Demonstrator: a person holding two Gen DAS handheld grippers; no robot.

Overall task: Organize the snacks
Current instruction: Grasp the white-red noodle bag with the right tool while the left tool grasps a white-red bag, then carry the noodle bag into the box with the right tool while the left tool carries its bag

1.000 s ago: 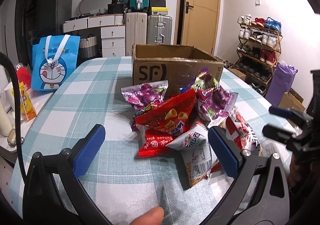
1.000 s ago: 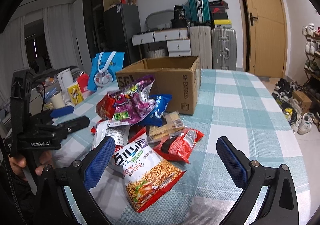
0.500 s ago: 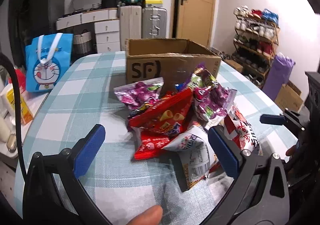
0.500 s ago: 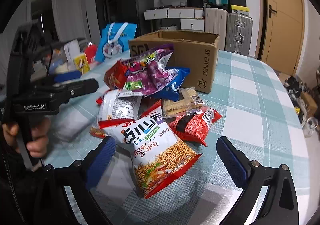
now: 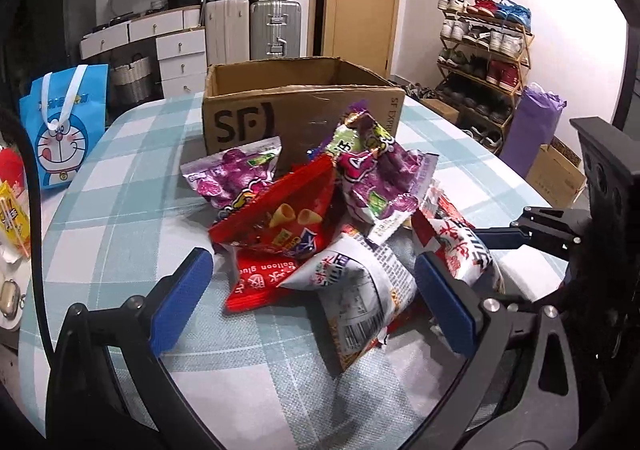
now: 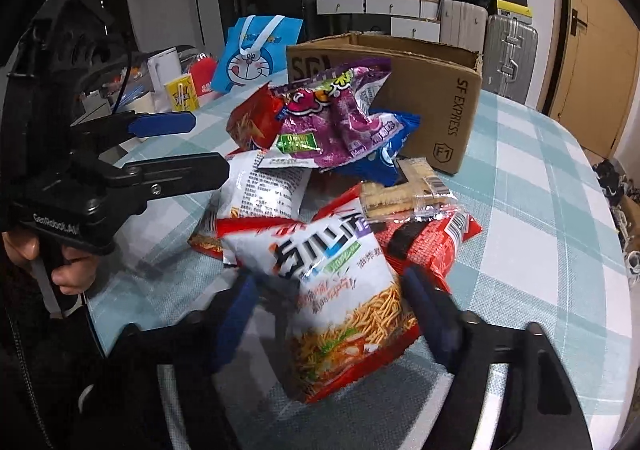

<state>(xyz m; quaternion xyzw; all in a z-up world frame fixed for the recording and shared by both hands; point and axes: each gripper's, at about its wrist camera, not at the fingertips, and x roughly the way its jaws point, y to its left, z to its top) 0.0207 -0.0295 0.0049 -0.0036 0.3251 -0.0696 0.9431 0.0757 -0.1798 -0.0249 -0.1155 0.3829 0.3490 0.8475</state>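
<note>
A heap of snack bags lies on the checked tablecloth in front of an open cardboard box (image 5: 304, 117) (image 6: 440, 89). Nearest in the right wrist view is a white and red noodle snack bag (image 6: 332, 270). My right gripper (image 6: 332, 306) straddles it; its jaws are closing, the blurred pads close to the bag's side edges. My left gripper (image 5: 312, 306) (image 6: 200, 145) is open and hovers over the near side of the heap, above a white bag with a barcode (image 5: 360, 290) and a red cone-snack bag (image 5: 280, 221). Purple bags (image 5: 376, 177) top the heap.
A blue cartoon tote bag (image 5: 64, 129) stands at the table's left, with a yellow carton (image 6: 182, 91) and small items beside it. Suitcases and drawers line the far wall, and a shoe rack (image 5: 484, 49) stands at the right. A hand (image 6: 68, 278) holds the left gripper's handle.
My right gripper dropped closer to the noodle bag and its jaws narrowed from wide open to just outside the bag. The left gripper edged nearer the heap and stayed open.
</note>
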